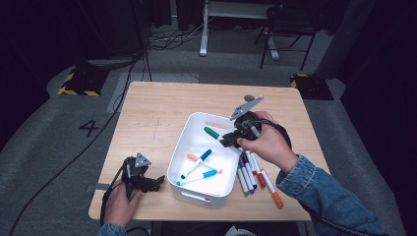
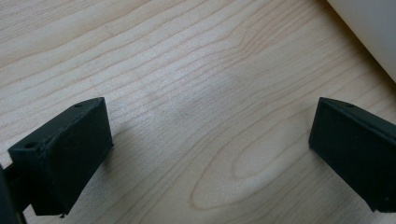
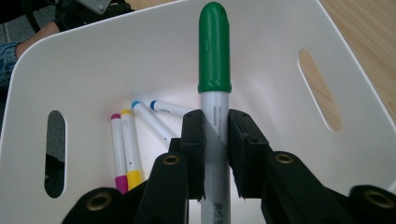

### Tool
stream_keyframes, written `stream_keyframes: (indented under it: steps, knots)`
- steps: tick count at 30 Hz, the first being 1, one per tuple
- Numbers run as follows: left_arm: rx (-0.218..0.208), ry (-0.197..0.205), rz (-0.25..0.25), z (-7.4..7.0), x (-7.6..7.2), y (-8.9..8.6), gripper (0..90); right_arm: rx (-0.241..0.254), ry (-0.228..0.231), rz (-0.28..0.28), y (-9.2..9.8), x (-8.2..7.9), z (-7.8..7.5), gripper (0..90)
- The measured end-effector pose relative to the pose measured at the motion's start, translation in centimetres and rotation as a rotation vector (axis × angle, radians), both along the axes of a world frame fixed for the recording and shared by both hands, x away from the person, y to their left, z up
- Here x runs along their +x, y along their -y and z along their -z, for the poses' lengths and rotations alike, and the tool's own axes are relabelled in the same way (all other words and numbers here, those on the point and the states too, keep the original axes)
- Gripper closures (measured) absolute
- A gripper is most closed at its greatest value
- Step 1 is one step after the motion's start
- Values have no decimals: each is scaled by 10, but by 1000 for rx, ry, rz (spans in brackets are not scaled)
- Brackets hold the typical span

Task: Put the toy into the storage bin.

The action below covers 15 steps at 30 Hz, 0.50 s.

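We hold one green-capped marker (image 3: 215, 93) clamped in our right gripper (image 3: 215, 154) above the white bin (image 1: 183, 147), where four markers (image 3: 128, 144) lie. Five more markers (image 1: 255, 174) rest on the table (image 1: 152, 113). Our left gripper (image 2: 210, 149) stands apart, empty.

A dim lab or studio space is showing itself: a lone wooden table (image 1: 147, 113) is standing on grey carpet, with hazard-striped floor blocks (image 1: 78, 84), trailing cables (image 1: 167, 37) and a taped number four (image 1: 90, 128) lying around it.
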State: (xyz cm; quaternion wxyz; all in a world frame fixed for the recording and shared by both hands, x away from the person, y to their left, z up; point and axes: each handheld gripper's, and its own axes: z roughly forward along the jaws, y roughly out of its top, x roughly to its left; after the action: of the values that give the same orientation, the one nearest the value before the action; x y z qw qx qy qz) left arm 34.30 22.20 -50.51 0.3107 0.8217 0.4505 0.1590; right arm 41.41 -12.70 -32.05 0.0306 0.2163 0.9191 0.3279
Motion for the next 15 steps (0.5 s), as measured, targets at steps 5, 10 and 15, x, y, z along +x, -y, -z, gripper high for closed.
stream_keyframes:
  steps: [5,10,15]
  knots:
    - [0,-1,0,0,0,0,0,2,-7,-2,-6,1,2,770]
    - [0,-1,0,0,0,0,0,-1,1,-23,-15,1,4,770]
    - [0,-1,0,0,0,0,0,-39,10,-36,-20,2,12,770]
